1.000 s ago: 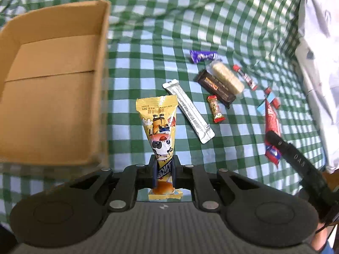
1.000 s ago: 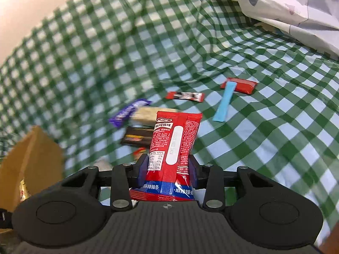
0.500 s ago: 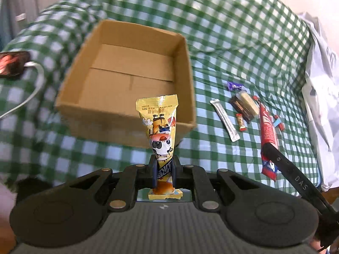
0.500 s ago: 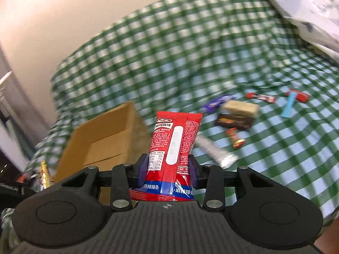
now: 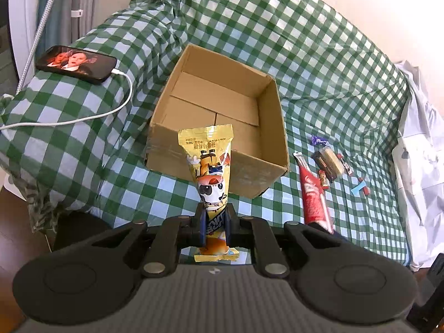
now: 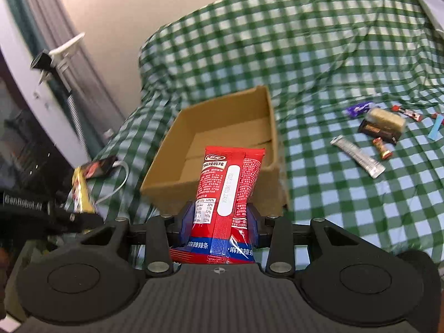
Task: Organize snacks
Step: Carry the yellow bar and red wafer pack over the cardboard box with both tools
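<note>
1. Currently the left gripper (image 5: pixel 213 223) is clenched on a yellow snack packet (image 5: pixel 211 172) printed with a cartoon animal; the packet stands upright between the jaws, held near its lower end.
2. Right gripper (image 6: pixel 219 222) grasps a red snack packet (image 6: pixel 227 188), likewise upright, pads pressing both sides of its lower part.
3. Beyond both packets: an open cardboard box (image 5: pixel 266 166), nothing visible inside, resting on a bed covered with a green checked cloth (image 5: pixel 319 63).
4. To the right of the box, loose snacks lie on the cloth: a silver stick (image 6: pixel 358 156), a purple wrapper (image 6: pixel 359 108), a pale wafer bar (image 6: pixel 385 118), a blue stick (image 6: pixel 435 129).
5. Left of the box: a phone (image 5: pixel 76 63) with its screen lit, white cable attached.
</note>
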Tool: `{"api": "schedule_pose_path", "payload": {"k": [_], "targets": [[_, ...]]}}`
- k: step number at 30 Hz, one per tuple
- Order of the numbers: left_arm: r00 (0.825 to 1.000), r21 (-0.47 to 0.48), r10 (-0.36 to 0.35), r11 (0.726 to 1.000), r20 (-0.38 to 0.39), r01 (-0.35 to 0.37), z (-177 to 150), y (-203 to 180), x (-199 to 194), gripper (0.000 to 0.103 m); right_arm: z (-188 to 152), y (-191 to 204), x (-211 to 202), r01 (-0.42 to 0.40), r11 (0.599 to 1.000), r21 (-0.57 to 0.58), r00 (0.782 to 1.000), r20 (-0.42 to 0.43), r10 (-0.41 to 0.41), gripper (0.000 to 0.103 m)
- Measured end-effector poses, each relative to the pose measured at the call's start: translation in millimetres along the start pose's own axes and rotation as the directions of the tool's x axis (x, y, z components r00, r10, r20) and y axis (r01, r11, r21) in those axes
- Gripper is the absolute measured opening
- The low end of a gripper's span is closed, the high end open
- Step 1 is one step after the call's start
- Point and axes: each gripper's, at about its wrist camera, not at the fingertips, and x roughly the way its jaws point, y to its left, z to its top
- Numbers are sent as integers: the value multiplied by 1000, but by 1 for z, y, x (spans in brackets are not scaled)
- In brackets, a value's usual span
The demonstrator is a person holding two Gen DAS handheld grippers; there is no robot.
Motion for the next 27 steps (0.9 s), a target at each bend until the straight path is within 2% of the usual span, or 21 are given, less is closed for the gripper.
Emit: {"api": "schedule_pose_path", "payload": {"k": [15,27], "targets": [[1000,-5,-11,1000,-3,11,2,1,2,14,-2,11,1,30,999,-39,999,-27,-31,41],[1000,13,7,1000,26,-8,30,-8,17,14,21,10,16,43,998,-53,999,-4,-43,41]]}}
